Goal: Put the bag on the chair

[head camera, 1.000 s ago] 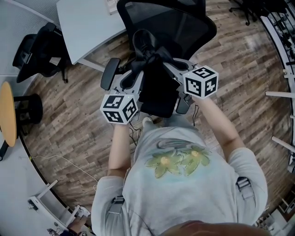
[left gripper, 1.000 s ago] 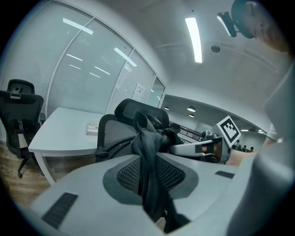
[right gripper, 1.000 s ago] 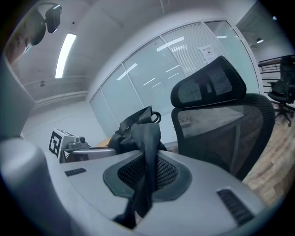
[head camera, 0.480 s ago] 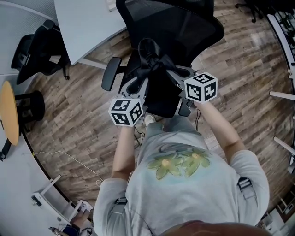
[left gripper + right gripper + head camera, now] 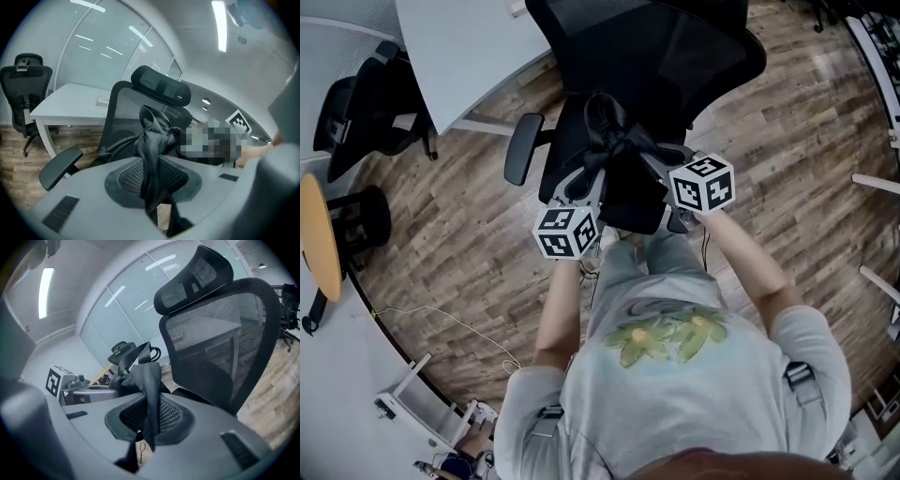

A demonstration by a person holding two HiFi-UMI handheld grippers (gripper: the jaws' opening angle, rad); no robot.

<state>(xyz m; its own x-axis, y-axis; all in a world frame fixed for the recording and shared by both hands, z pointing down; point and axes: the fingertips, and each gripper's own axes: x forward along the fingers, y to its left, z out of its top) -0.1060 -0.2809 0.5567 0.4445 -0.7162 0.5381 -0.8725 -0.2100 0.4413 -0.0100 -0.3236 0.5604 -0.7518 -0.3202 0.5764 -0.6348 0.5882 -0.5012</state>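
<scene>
your left gripper (image 5: 152, 185) and right gripper (image 5: 149, 420) each pinch the black bag (image 5: 630, 187), held over the chair (image 5: 675, 56).

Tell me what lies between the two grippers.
The black bag; the left gripper and right gripper are each shut on its straps. The head view shows it.

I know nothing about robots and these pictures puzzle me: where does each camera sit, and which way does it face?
Head view: on the person's head, facing steeply down at chair, bag, left gripper and right gripper; arms, shirt show.
Left gripper view: on that gripper, facing along its jaws, shut on a strap, toward the chair.
Right gripper view: likewise on the right gripper, from the other side.
Shared: all show bag and chair.
</scene>
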